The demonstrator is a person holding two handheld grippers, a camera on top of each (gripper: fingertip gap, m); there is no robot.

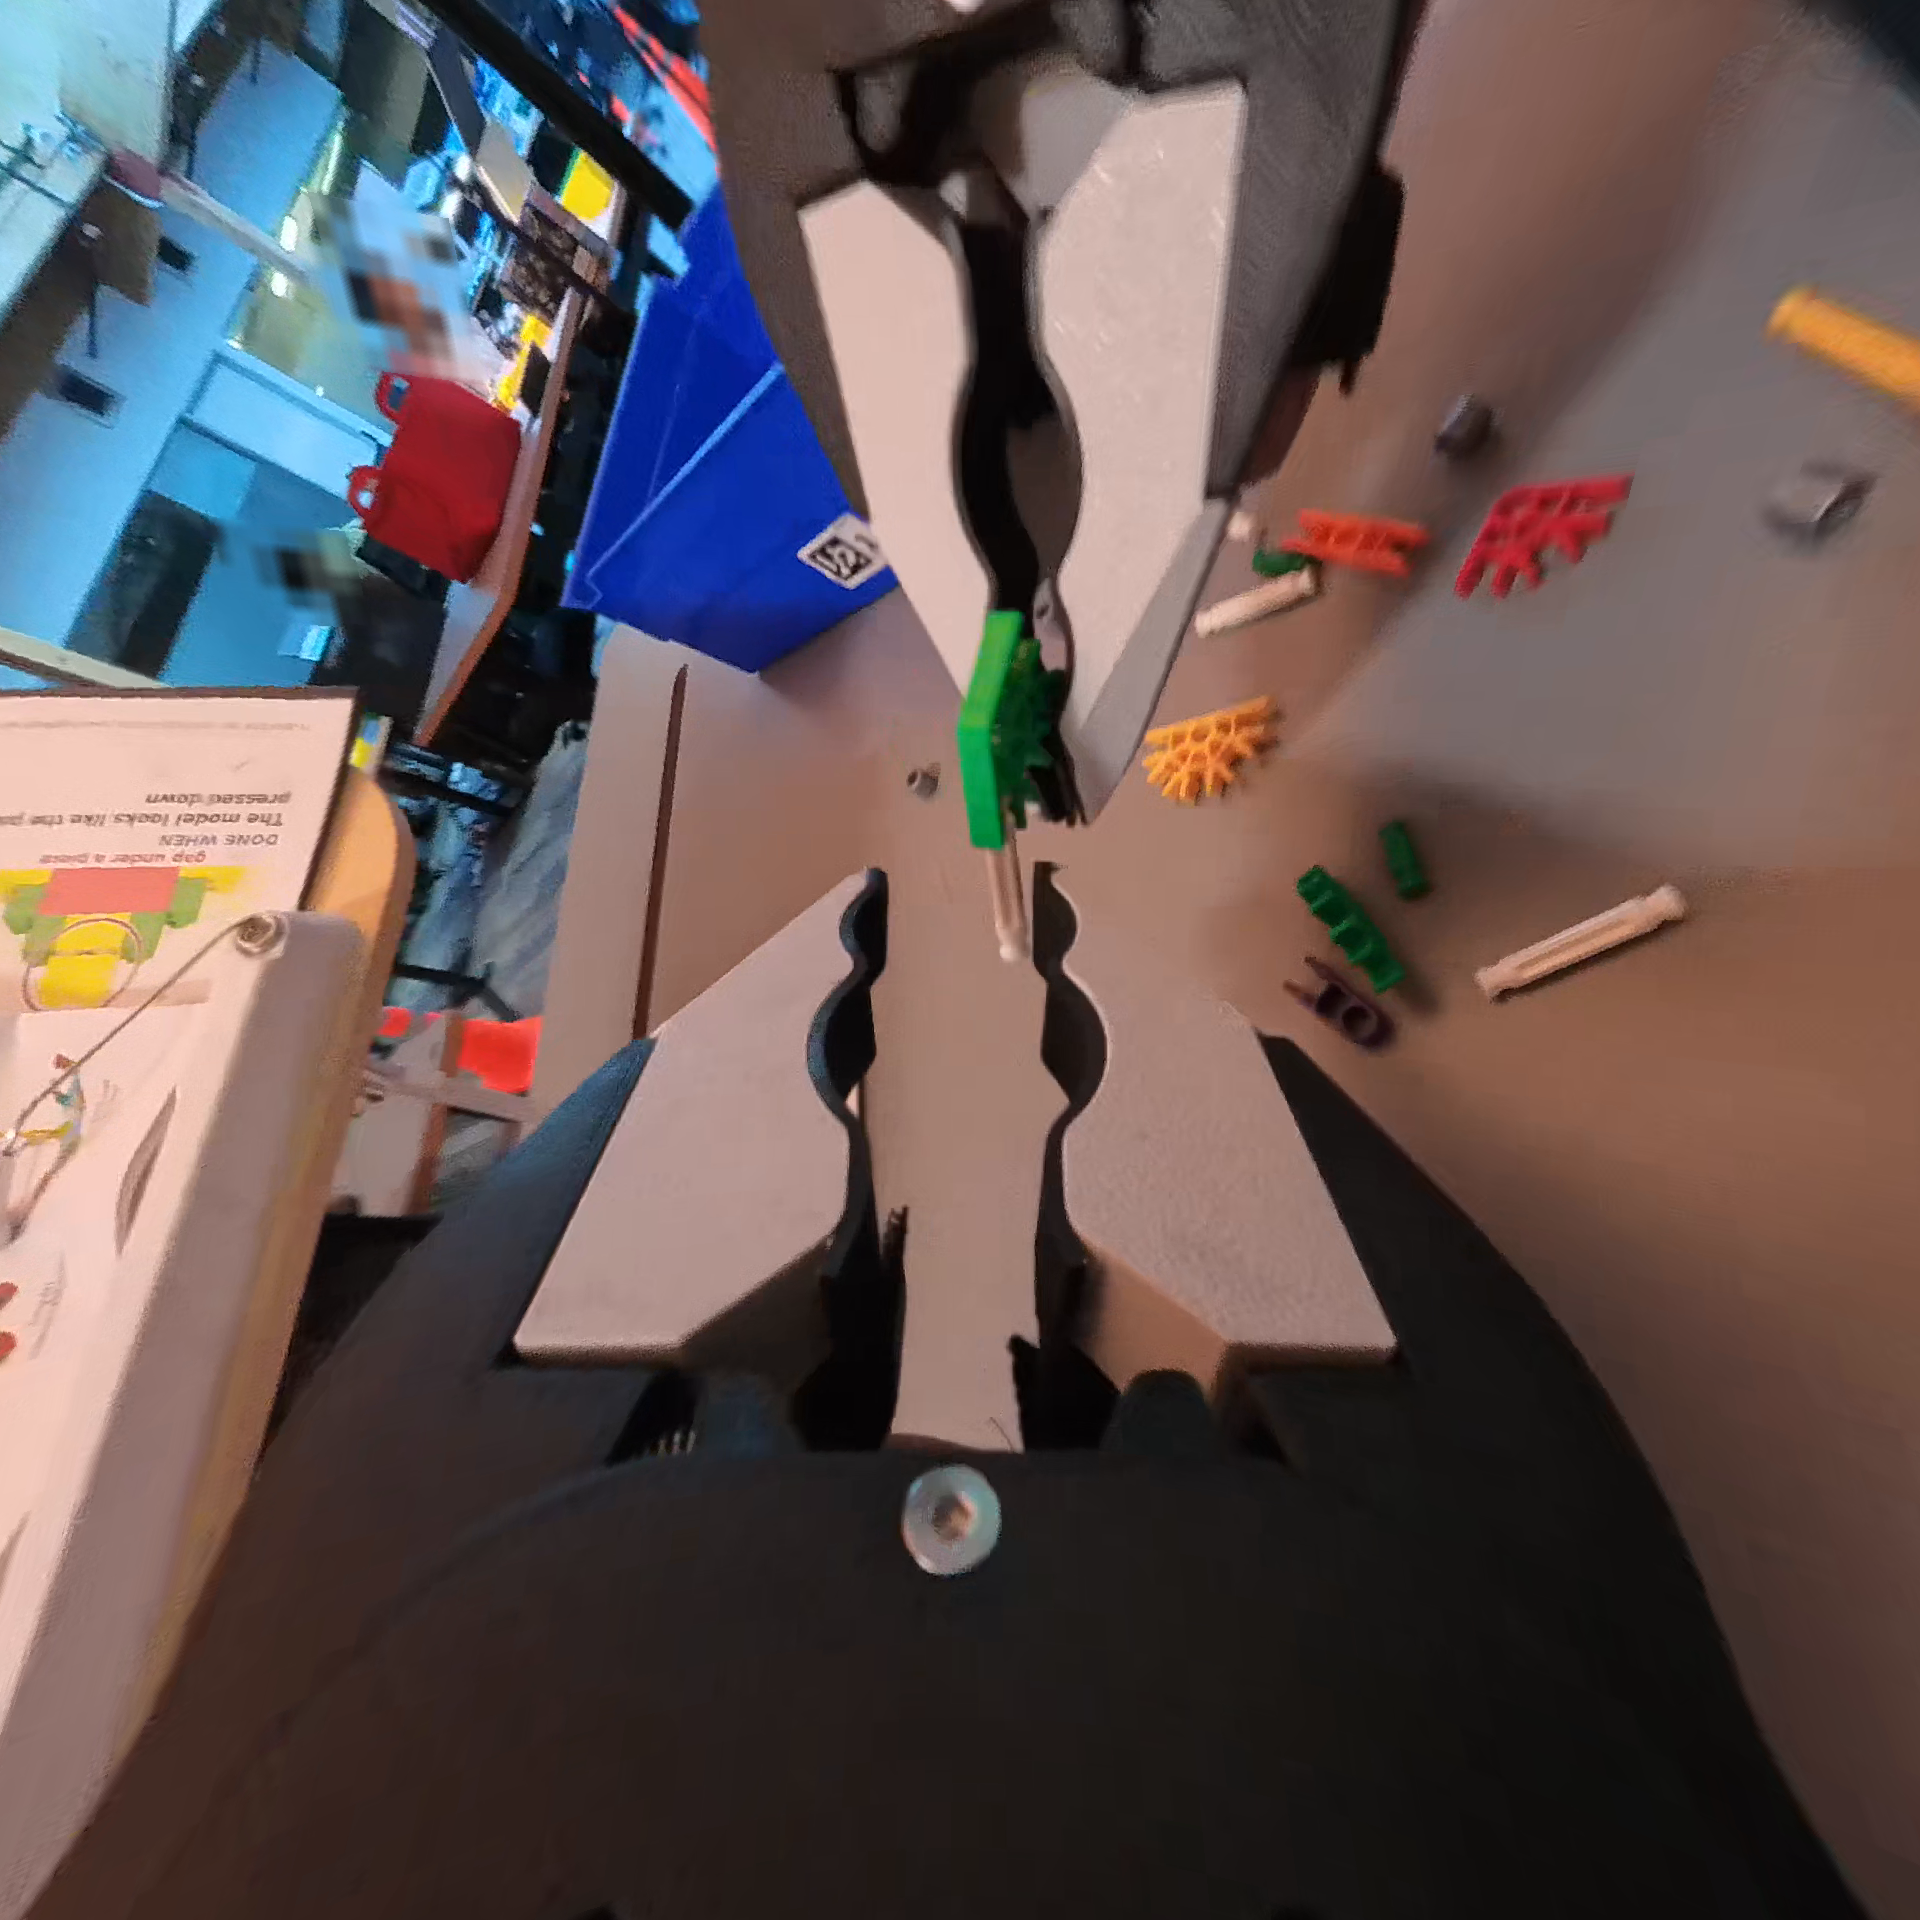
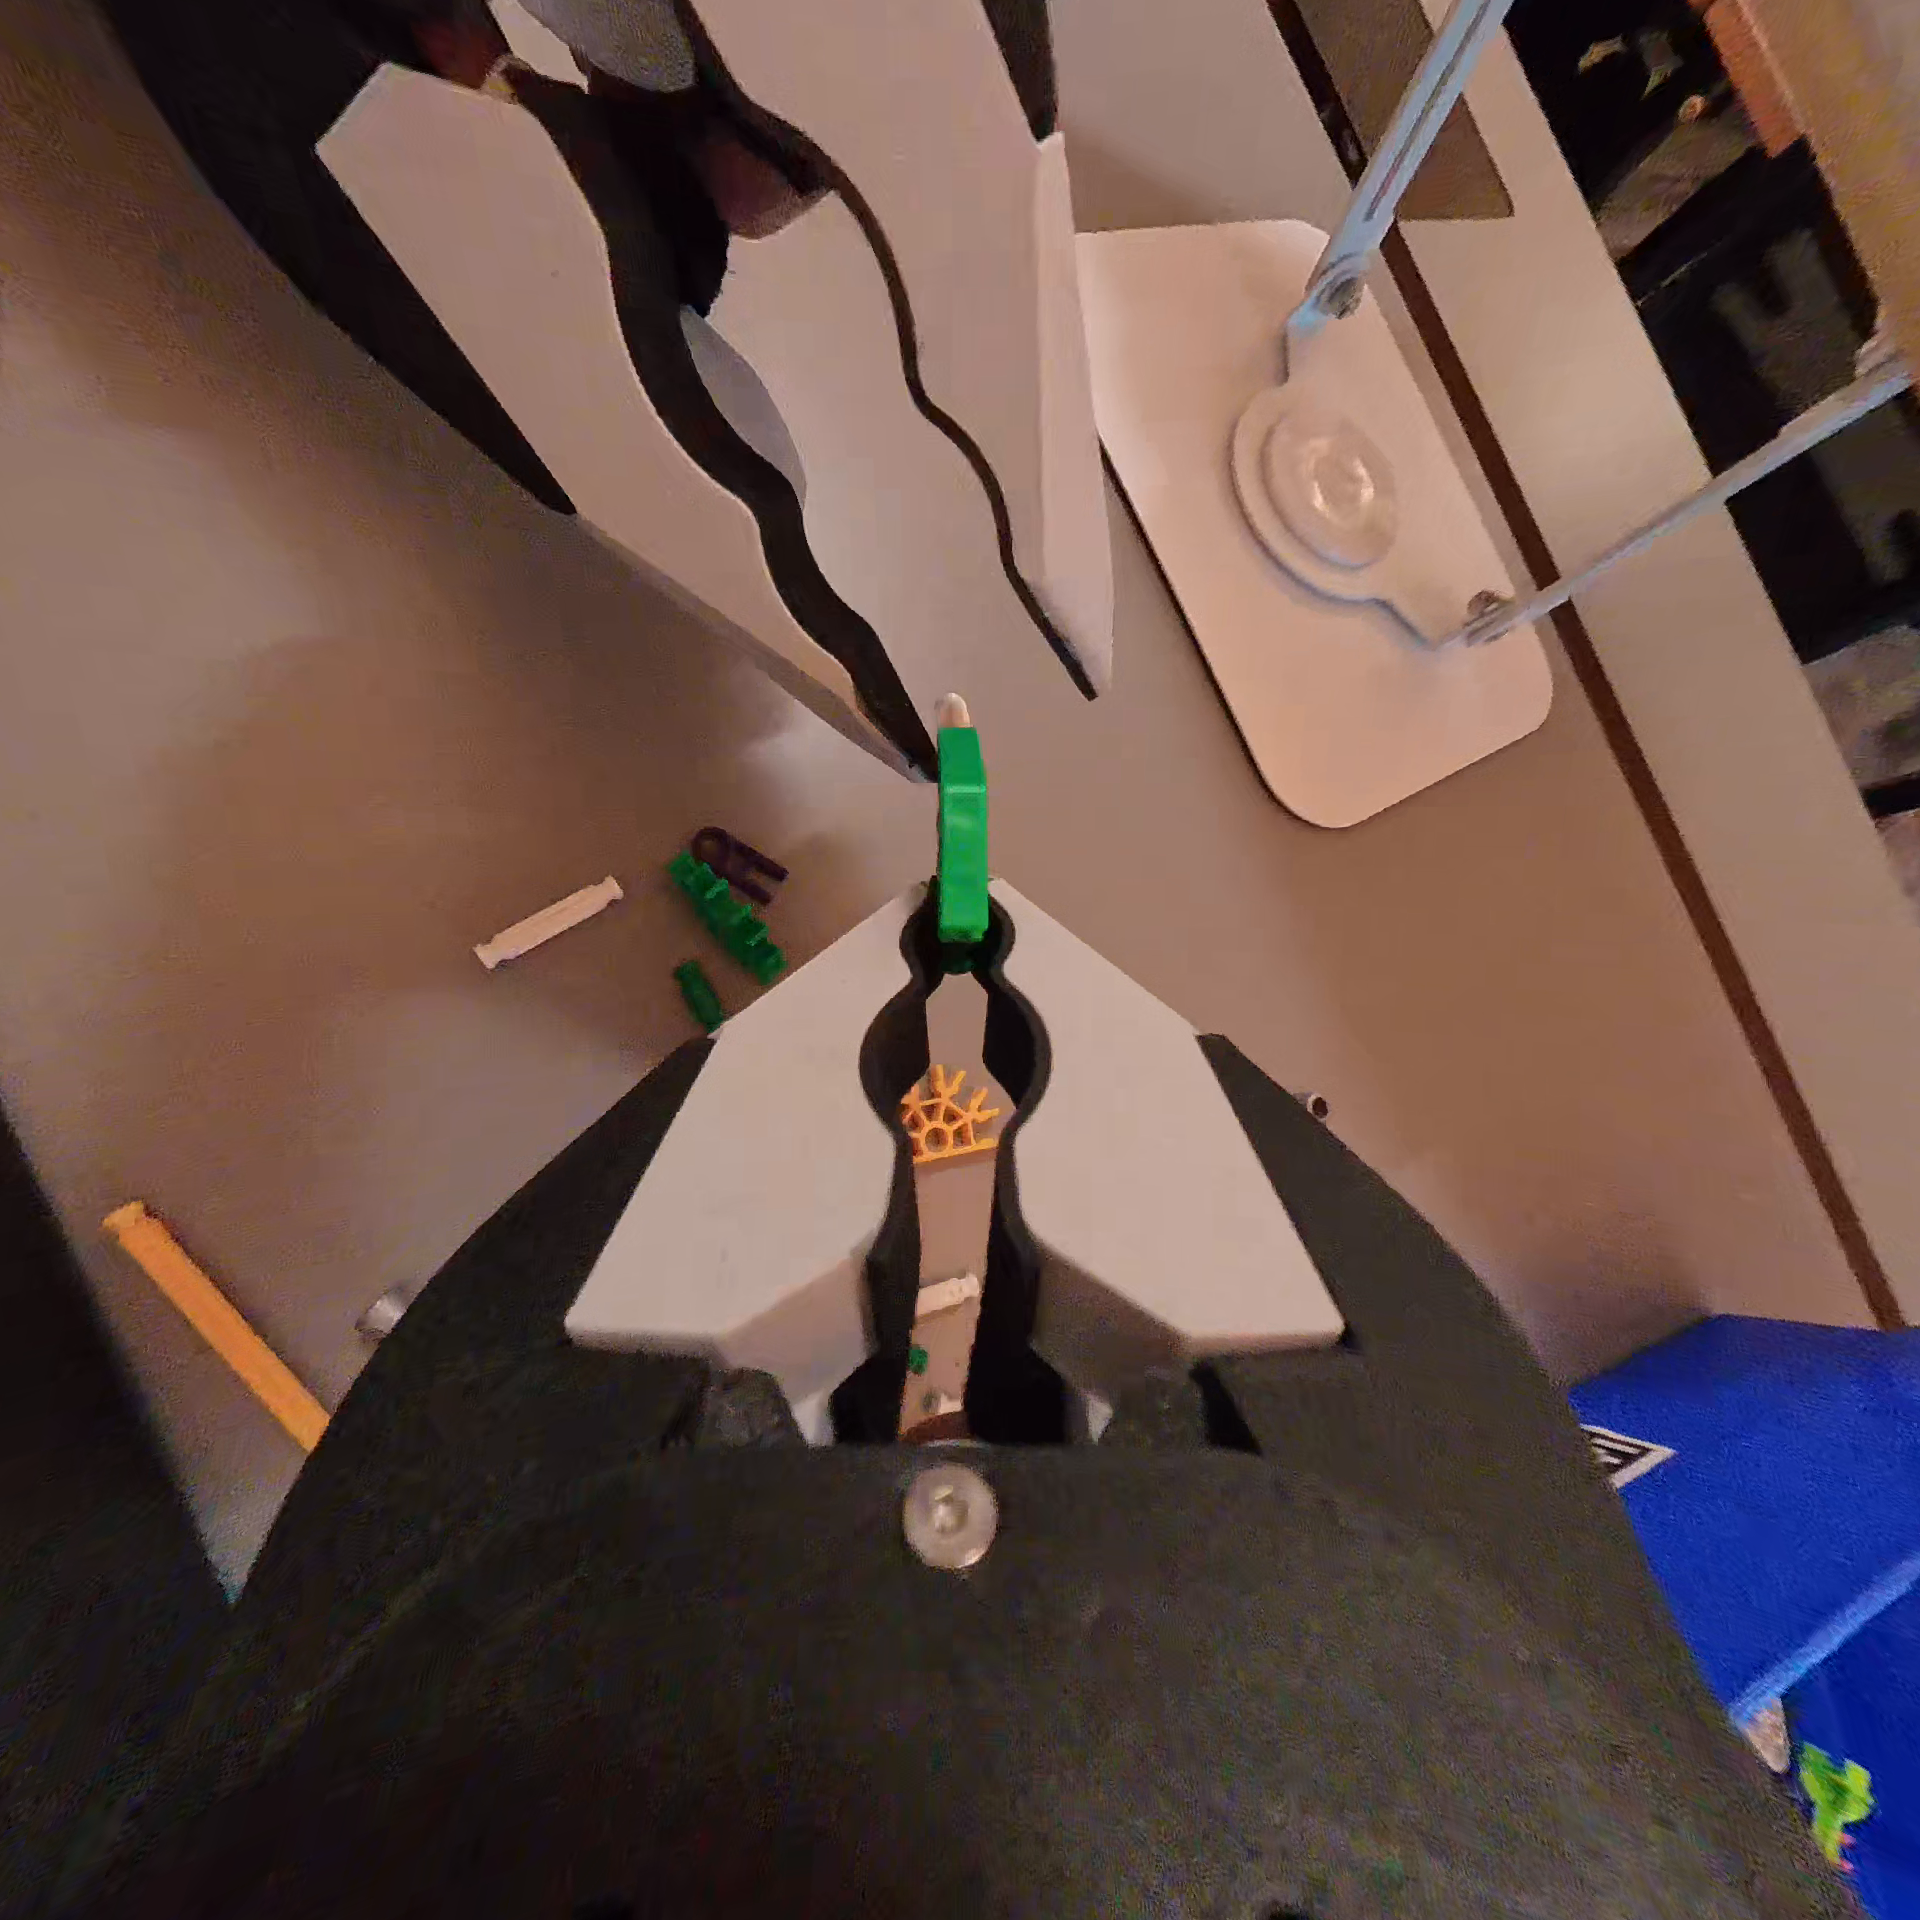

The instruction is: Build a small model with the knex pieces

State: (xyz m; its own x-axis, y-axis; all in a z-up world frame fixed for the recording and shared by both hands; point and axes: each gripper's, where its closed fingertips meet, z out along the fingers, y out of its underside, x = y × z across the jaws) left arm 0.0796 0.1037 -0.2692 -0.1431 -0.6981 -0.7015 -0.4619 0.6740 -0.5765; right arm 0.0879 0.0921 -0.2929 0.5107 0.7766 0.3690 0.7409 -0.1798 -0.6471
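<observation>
My right gripper [image 2: 961, 914] is shut on a green connector piece [image 2: 961, 831] and holds it above the table. A short white rod [image 2: 952, 712] sticks out of the piece's far end. In the left wrist view the right gripper [image 1: 1060, 800] comes in from the top with the green piece [image 1: 997, 727]. The white rod [image 1: 1006, 894] points down between the fingertips of my left gripper [image 1: 961, 878]. The left gripper's jaws stand apart and the rod lies close to one fingertip [image 1: 1044, 883] without being clamped. The left gripper also shows in the right wrist view [image 2: 1003, 727], open.
Loose parts lie on the tan table [image 1: 1558, 1247]: a yellow connector [image 1: 1210, 748], green pieces [image 1: 1351, 930], a white rod [image 1: 1579, 940], a purple clip [image 1: 1340, 1013], red [image 1: 1538, 535] and orange [image 1: 1351, 540] connectors, a yellow rod [image 1: 1849, 343]. A blue bin [image 1: 707, 436] and a white stand base [image 2: 1330, 520] are near.
</observation>
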